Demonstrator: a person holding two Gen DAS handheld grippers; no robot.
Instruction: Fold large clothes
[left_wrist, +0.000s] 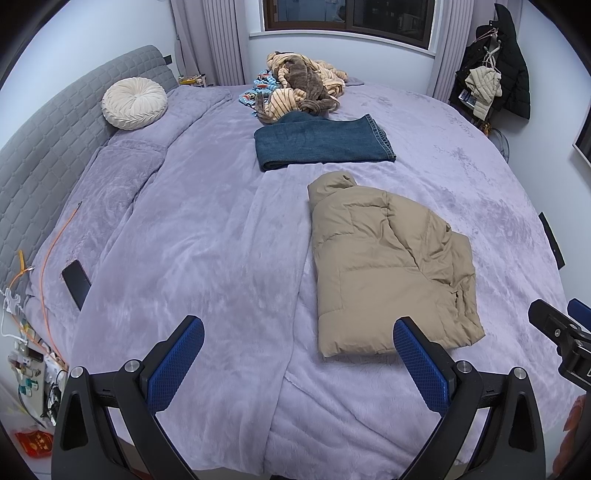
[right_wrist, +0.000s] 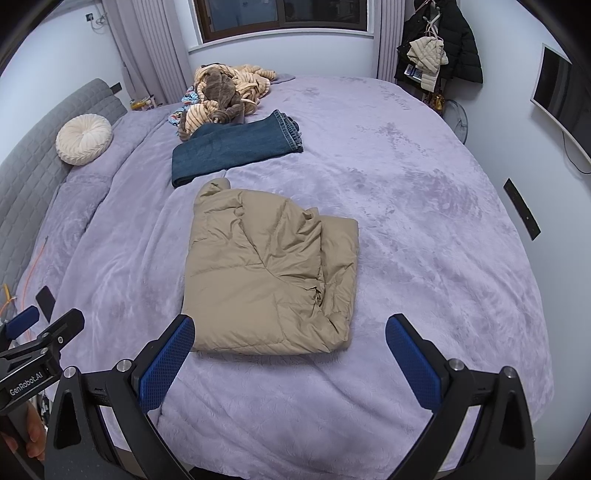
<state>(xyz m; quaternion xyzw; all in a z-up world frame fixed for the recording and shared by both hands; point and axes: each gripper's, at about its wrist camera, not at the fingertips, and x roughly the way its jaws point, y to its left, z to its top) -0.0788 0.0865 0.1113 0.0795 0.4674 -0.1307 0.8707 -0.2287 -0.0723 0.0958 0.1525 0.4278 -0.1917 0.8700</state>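
The tan puffer jacket (right_wrist: 271, 273) sits folded into a rough rectangle near the front middle of the bed (right_wrist: 424, 229), collar pointing far. Just past it are folded jeans (right_wrist: 236, 147), then a heap of striped clothes (right_wrist: 225, 92) at the far side. Both the left gripper (left_wrist: 299, 354) and right gripper (right_wrist: 290, 350) hover in front of the near hem, jaws wide open and holding nothing. I'd guess the next fold goes best with 2 grips on the near corners, lifted evenly so the puffy layers don't slide.
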